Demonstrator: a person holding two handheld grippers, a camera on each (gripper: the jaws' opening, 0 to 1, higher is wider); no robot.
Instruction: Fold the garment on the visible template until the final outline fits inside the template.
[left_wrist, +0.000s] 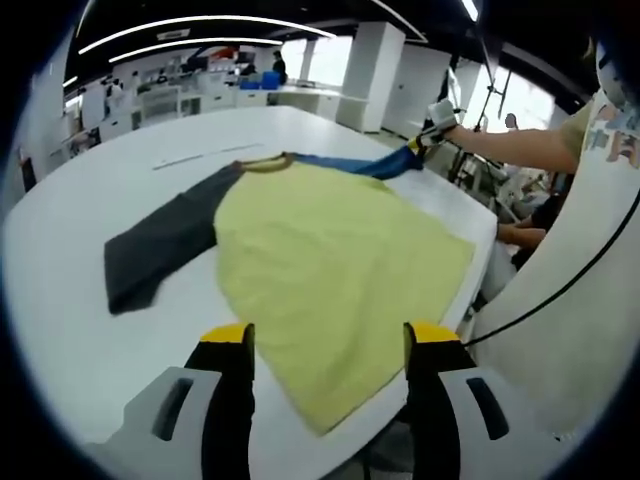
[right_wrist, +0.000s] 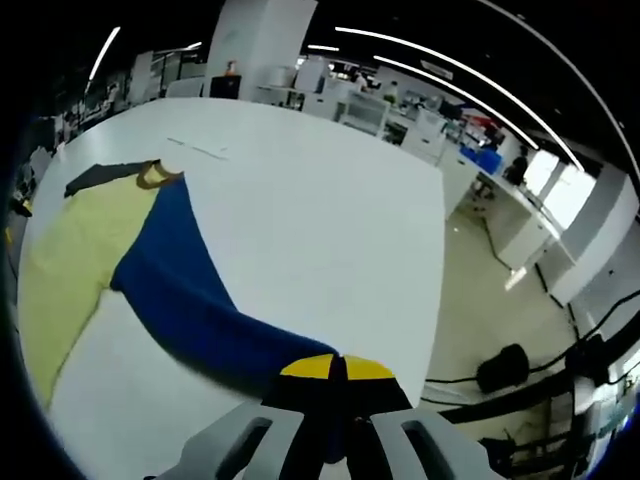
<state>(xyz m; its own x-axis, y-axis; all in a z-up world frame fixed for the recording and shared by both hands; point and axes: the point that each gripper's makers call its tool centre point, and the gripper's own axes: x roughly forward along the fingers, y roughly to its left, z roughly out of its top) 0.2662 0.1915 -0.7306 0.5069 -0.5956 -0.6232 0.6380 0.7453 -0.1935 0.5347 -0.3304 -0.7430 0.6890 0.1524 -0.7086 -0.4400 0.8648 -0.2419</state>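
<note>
While the right gripper (right_wrist: 335, 368) is pinched shut on the end of the blue sleeve (right_wrist: 190, 295), the left gripper (left_wrist: 328, 338) hangs over the near hem with its jaws parted wide and nothing between them.

- Garment (left_wrist: 330, 260): a T-shirt with a yellow body, 1 dark grey sleeve (left_wrist: 165, 250) and 1 blue sleeve, spread on the white table (left_wrist: 90, 350). Collar (left_wrist: 268, 162) points away from the left gripper view.
- Blue sleeve: stretched out from the shoulder toward the table's far corner, cloth taut and lifted slightly where the jaws hold it. In the left gripper view the right gripper (left_wrist: 432, 128) shows at the sleeve tip, with the person's arm behind it.
- Grey sleeve lies flat, spread outward, untouched.
- Yellow hem corner sits right at the table edge, near the left gripper.
- Template: a thin pale line (left_wrist: 205, 155) on the table beyond the collar may belong to it; I cannot tell its outline.

Judged stage: early, first sleeve fold, no fold yet laid.

Risks from here:
1. Pulling the sleeve harder would drag the whole shirt toward the edge, since only 1 point is held and the body is unpinned.
2. The hem corner could slide off the table.
3. Folding the sleeve across without the body held down may bunch the shoulder and leave the outline too wide.
</note>
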